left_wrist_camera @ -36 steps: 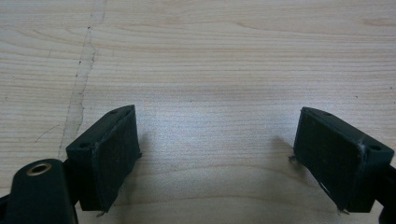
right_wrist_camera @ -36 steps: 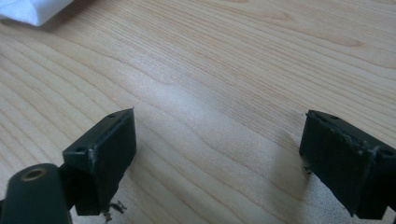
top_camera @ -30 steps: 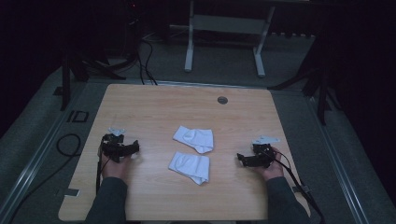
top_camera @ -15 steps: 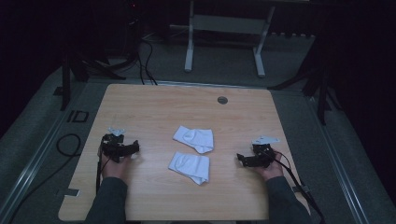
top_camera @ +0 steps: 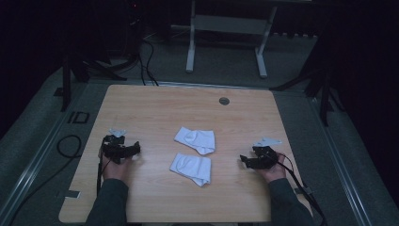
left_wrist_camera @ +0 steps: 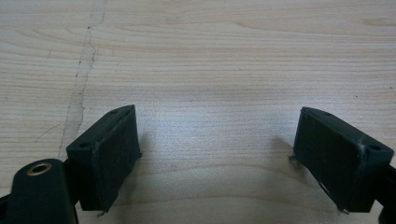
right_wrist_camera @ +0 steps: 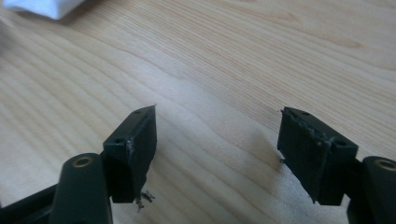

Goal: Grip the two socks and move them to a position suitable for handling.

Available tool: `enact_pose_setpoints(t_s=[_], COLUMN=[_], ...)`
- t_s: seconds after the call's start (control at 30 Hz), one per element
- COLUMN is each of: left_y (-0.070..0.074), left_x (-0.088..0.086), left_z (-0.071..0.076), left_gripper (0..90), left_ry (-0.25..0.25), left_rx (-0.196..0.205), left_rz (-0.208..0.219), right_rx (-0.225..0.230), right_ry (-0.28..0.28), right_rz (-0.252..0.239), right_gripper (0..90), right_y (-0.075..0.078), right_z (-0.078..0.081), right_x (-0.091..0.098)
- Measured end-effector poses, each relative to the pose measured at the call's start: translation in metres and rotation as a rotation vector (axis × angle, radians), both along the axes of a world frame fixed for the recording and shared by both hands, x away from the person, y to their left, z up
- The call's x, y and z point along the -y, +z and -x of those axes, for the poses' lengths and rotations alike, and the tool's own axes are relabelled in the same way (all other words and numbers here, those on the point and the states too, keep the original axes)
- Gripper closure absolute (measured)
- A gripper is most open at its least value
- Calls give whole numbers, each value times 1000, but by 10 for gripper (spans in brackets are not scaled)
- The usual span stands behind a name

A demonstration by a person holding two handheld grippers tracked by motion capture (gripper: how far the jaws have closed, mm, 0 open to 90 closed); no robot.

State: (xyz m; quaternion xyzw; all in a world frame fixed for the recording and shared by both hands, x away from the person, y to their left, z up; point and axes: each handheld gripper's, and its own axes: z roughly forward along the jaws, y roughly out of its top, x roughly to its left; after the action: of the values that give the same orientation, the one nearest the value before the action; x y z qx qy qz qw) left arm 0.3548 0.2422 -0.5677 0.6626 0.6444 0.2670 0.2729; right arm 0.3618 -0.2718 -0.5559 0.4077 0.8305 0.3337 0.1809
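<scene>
Two grippers rest on the wooden table [top_camera: 155, 103] at its near edge, each held in a hand: the left gripper [top_camera: 126, 149] at about eight o'clock from the table's middle, the right gripper [top_camera: 249, 160] at about four o'clock. Both have their jaws spread apart over bare wood, holding nothing. Between them lies the nearer white sock [top_camera: 191, 167], and just beyond it, toward twelve o'clock, the farther white sock [top_camera: 195, 140]. This looks like the starting stance. The next move likely calls for reaching inward to a sock edge, jaws kept apart until they straddle the cloth.

No legible text or labels anywhere.
</scene>
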Motion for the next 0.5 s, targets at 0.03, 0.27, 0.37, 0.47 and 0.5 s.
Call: enact_pose_setpoints(t_s=[0.03, 0.27, 0.37, 0.47, 0.5], left_y=[0, 0, 0, 0, 0], left_x=[0, 0, 0, 0, 0], left_z=[0, 1, 2, 3, 3], left_gripper=[142, 148, 162, 170, 170], left_ry=[0, -1, -2, -5, -5], left_rx=[0, 4, 5, 6, 7], left_rz=[0, 0, 0, -1, -1], right_rx=[1, 13, 17, 19, 19], right_ry=[6, 57, 84, 117, 117], right_rz=[5, 23, 47, 64, 64], right_gripper=[309, 354, 372, 393, 393], right_y=[2, 21, 28, 34, 34], right_z=[1, 14, 21, 29, 29], right_x=[0, -9, -14, -20, -20])
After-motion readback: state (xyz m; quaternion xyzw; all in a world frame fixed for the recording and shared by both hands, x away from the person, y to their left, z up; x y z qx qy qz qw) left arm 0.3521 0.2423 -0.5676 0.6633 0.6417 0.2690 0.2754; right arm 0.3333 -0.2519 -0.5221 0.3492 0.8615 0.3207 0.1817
